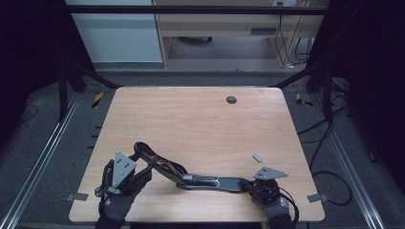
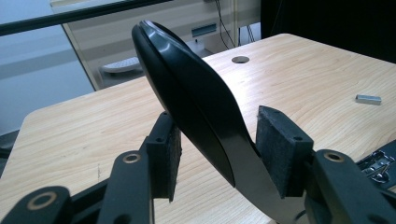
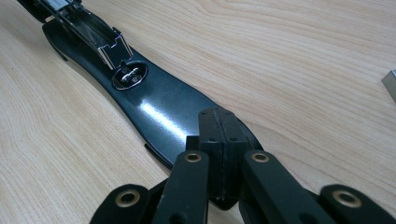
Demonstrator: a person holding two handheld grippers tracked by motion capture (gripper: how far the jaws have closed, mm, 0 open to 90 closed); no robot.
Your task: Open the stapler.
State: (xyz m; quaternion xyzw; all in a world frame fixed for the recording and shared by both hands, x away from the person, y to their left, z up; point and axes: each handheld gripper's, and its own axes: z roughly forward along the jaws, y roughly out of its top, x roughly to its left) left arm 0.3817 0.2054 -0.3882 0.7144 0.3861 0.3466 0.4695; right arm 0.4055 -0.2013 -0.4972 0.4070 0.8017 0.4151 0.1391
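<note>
A black stapler (image 1: 205, 181) lies swung open near the table's front edge. Its base (image 3: 159, 112) rests flat on the wood, and the chrome staple rail (image 3: 88, 28) runs along it. My left gripper (image 1: 148, 164) is shut on the raised black top arm (image 2: 187, 93), which stands tilted between the two pads (image 2: 285, 144). My right gripper (image 1: 246, 185) is shut, pads together, and its tip (image 3: 219, 126) presses down on the base's near end.
A small strip of staples (image 1: 257, 156) lies loose on the wood table (image 1: 191, 119), just beyond my right gripper. A round dark grommet (image 1: 231, 99) sits near the far edge. Metal rails and cables run along the floor on both sides.
</note>
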